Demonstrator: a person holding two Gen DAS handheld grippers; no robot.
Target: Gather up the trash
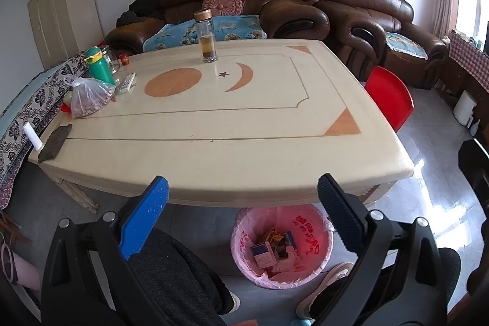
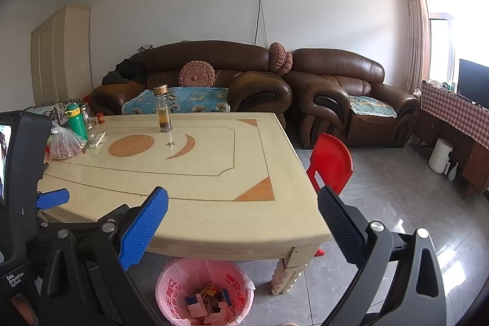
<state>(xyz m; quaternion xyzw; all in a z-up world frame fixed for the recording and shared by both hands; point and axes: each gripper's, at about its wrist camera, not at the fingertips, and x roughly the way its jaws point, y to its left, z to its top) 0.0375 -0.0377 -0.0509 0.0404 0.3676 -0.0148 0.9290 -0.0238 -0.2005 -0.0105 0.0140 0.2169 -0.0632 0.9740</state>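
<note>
Trash, seemingly small cartons and scraps, is lying in the pink-lined bin (image 1: 282,246) under the table's (image 1: 214,148) near edge, while both the left gripper (image 1: 243,217) and right gripper (image 2: 243,229) are hovering wide and empty.

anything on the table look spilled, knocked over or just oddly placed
Nothing is spilled or tipped. One oddity: a dark flat slab lies at the table corner, its end jutting past the edge. The glass bottle and green bottle stand upright. The bin already holds trash.
</note>
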